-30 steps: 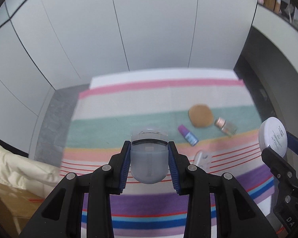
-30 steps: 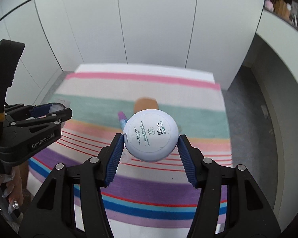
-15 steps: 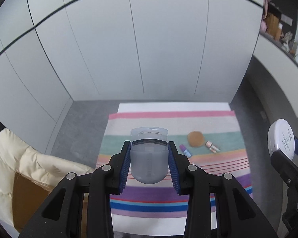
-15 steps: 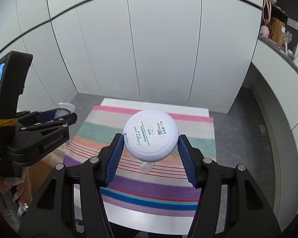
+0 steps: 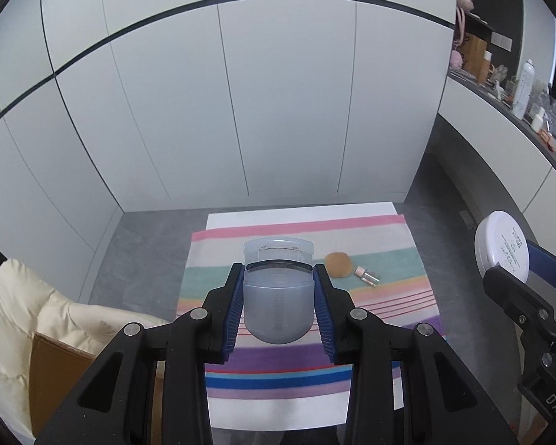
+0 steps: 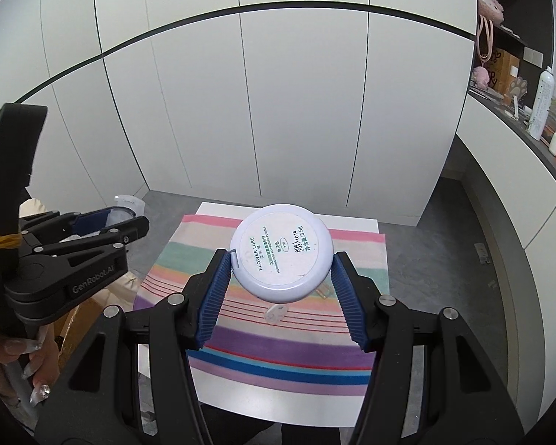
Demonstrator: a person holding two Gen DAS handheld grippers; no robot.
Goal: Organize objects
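Grippers both loaded: left gripper clamps translucent grey plastic eyelash-curler case, centre frame; right gripper clamps round white plastic powder compact by its rim. Both look light, stiff, slick; compact probably fragile. Beyond, upper centre: striped cloth, tan sponge puff.

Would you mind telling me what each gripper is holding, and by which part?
The left gripper clamps the translucent case by its sides; the right gripper clamps the round white compact by its rim.
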